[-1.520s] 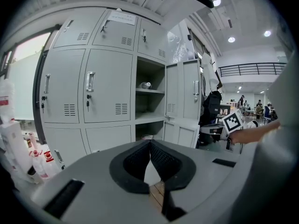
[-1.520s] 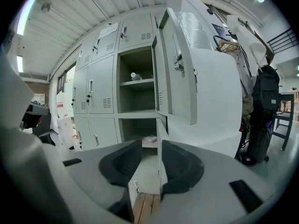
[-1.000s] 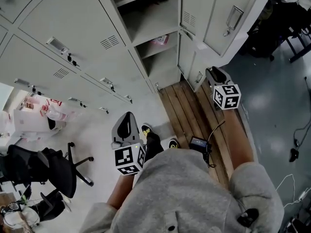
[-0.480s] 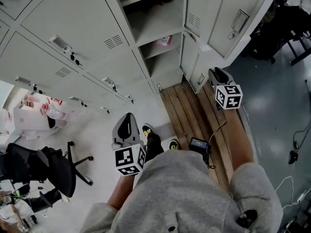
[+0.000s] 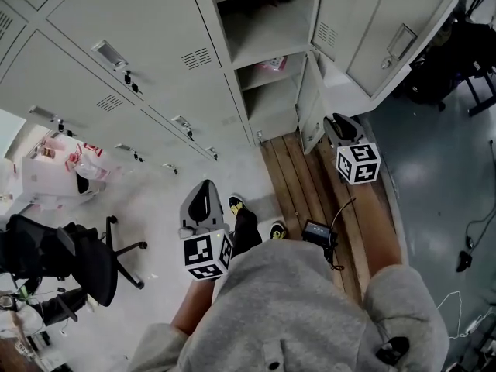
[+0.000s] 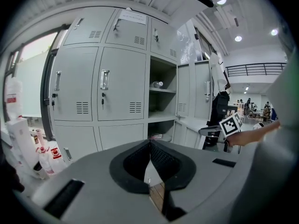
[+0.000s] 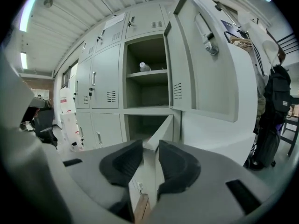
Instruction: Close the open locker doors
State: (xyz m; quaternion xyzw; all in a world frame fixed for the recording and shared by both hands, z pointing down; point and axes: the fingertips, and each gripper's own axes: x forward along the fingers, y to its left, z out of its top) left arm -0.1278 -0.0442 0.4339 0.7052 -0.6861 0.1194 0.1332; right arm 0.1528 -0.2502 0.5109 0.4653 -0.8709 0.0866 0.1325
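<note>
The grey locker bank fills the top of the head view. One column (image 5: 267, 37) stands open, showing shelves. Its tall upper door (image 5: 391, 41) swings out to the right. The small lower door (image 5: 310, 103) juts out at an angle. My right gripper (image 5: 335, 119) hovers just right of the lower door's free edge. In the right gripper view that lower door (image 7: 161, 129) lines up with the narrow gap of my right gripper (image 7: 150, 146), which is slightly open and holds nothing. My left gripper (image 5: 203, 188) hangs low over the floor, away from the lockers. The left gripper (image 6: 149, 144) has its pads touching.
A bottle (image 7: 145, 67) lies on the upper shelf and a pink item (image 5: 273, 64) sits lower down. Wooden boards (image 5: 306, 180) run below the open column, with a small black device (image 5: 318, 231) on them. An office chair (image 5: 74, 262) and bags (image 5: 66, 169) are at left; dark bags (image 5: 442, 68) at right.
The lockers have slid down and right in the head view. My right gripper now sits closer to the lower door's edge. The left gripper has not moved.
</note>
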